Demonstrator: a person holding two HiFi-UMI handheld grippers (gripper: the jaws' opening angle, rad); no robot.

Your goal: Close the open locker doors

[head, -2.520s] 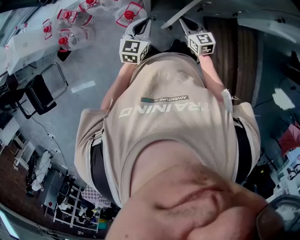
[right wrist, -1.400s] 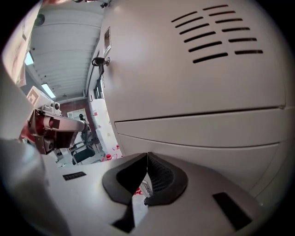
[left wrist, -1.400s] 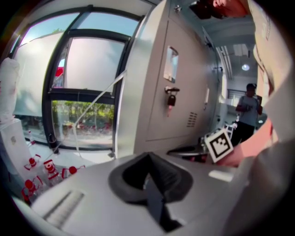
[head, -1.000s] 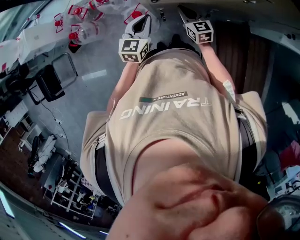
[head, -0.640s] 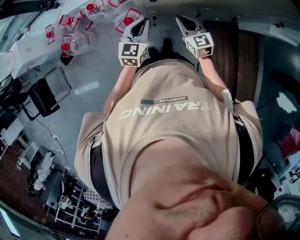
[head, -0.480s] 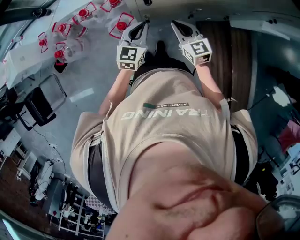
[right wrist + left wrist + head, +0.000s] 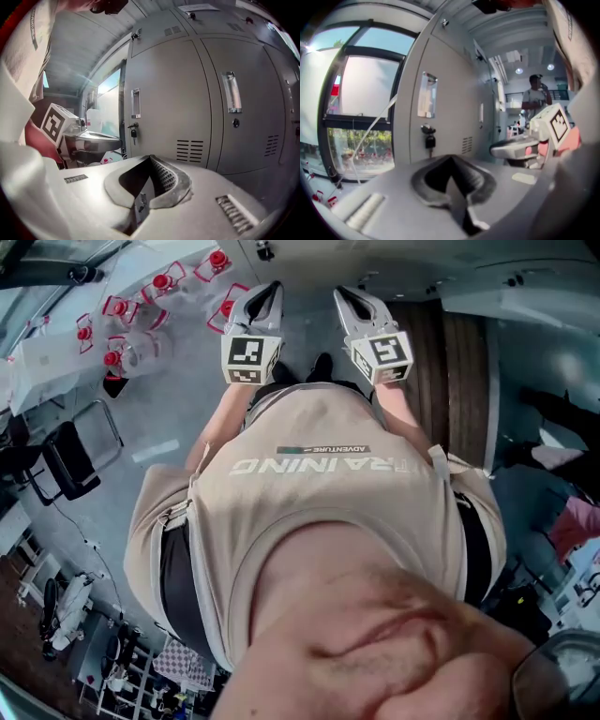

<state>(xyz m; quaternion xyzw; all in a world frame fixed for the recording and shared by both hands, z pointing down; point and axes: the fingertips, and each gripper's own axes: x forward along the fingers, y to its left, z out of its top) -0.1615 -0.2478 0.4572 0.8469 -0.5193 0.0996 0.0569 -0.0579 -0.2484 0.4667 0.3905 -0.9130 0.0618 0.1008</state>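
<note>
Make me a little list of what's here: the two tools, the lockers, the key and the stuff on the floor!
left tool: shut, nothing in it
right tool: shut, nothing in it
lockers: grey; the doors in the right gripper view look closed
key: hanging on a locker
floor: grey, far below the tools
bottles: clear with red caps, on the floor on the left tool's side

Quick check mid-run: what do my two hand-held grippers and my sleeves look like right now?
The left hand-held gripper and right hand-held gripper are pale grey moulded shells with tapering jaws lined in ribbed grey padding. Each carries a white cube printed with black square markers. The person wears a beige short-sleeved T-shirt lettered TRAINING. No cables show.
</note>
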